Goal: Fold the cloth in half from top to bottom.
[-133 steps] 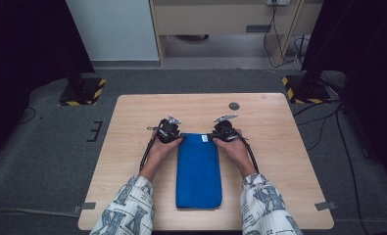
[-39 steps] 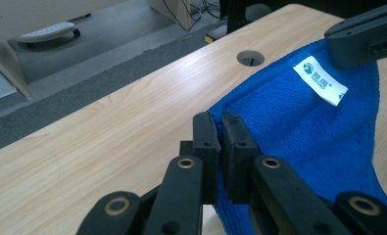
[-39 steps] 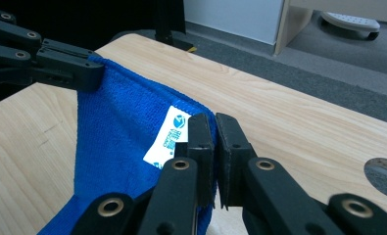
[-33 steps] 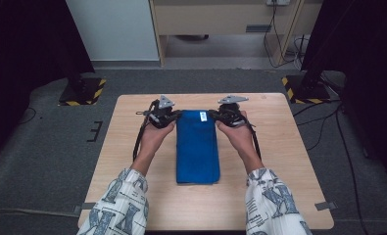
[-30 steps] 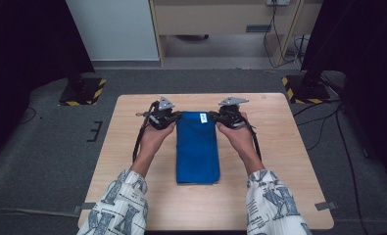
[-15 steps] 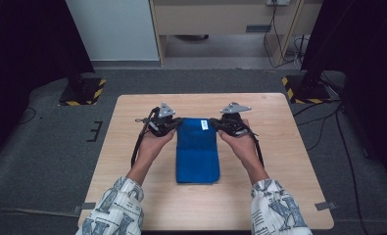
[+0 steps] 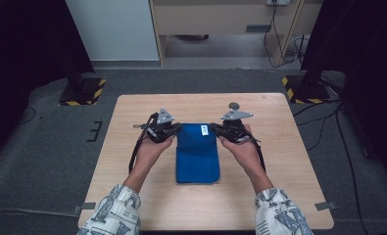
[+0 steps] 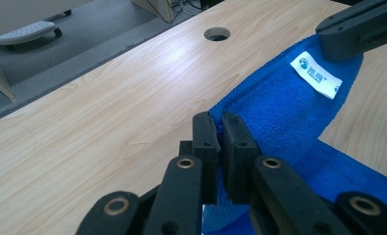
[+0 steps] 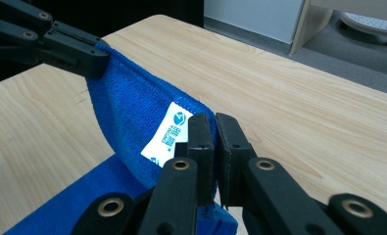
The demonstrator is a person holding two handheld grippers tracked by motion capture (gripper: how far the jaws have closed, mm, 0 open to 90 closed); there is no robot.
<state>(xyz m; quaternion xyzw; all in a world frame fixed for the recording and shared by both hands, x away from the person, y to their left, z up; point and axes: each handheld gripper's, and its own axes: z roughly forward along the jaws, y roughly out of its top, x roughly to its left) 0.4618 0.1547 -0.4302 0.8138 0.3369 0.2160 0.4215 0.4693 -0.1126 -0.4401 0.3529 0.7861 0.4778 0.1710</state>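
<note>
Two corners of the blue towel (image 7: pixel 197 154) are pinched, one in each gripper. The left gripper (image 8: pixel 219 147) has its jaws clamped on the towel's far left corner, and the right gripper (image 9: pixel 211 149) is clamped the same way on the far right corner, right beside the white label (image 9: pixel 167 134). Between the two grips the far edge hangs lifted off the desk (image 7: pixel 279 196) in a shallow sag, while the rest of the towel lies flat below it, running toward the person. Seen from the high view, the towel's long axis points straight away from the person, down the middle of the desk, with the left gripper (image 7: pixel 162 129) and right gripper (image 7: pixel 230 128) level with each other at its far end. Each hand is equally near its own corner, so neither leads. The near edge lies toward the person from the jaws, so bringing the held edge down onto it looks like the fold in hand. A round cable hole (image 7: pixel 234 105) sits in the desk beyond the right gripper; nothing is in it that I can make out.
</note>
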